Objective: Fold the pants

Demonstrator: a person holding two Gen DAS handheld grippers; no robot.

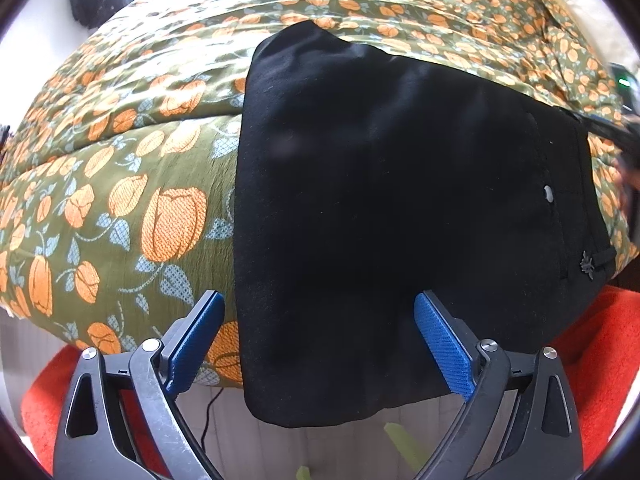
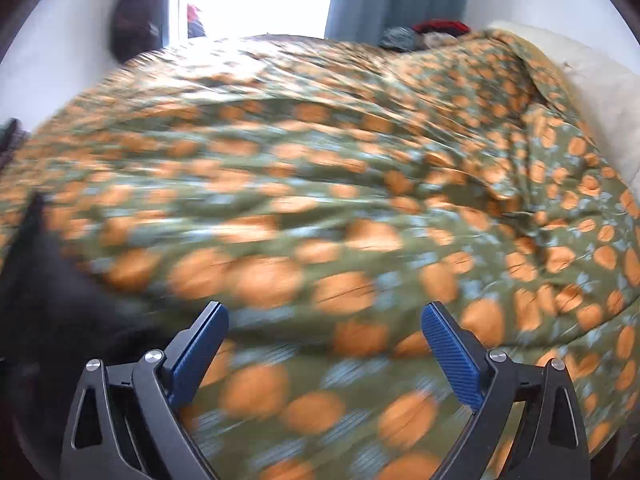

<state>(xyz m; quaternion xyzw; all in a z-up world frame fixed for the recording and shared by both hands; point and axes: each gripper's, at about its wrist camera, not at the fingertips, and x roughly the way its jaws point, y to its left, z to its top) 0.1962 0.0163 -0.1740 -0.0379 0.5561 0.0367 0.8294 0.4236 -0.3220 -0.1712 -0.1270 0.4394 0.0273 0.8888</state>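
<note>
Now the black pants [image 1: 380, 208] lie folded on the flowered bed cover [image 1: 132, 208], near edge spilling over the bed's side. The left claw [image 1: 316, 340] hangs right above that edge, jaws wide apart, gripping nothing. The long axis runs across towards the buttoned waistband [image 1: 576, 200]. The right claw [image 2: 324, 344], also gaping and empty, has the pants off to its left. Soft, matte, limp cloth.

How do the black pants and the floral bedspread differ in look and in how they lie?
The pants are plain black; the bedspread is olive green with orange flowers. The pants lie folded into a compact block with an edge hanging off the bed; the bedspread spreads across the whole bed, rumpled. The pants rest on the bedspread. Both are soft fabric.
</note>
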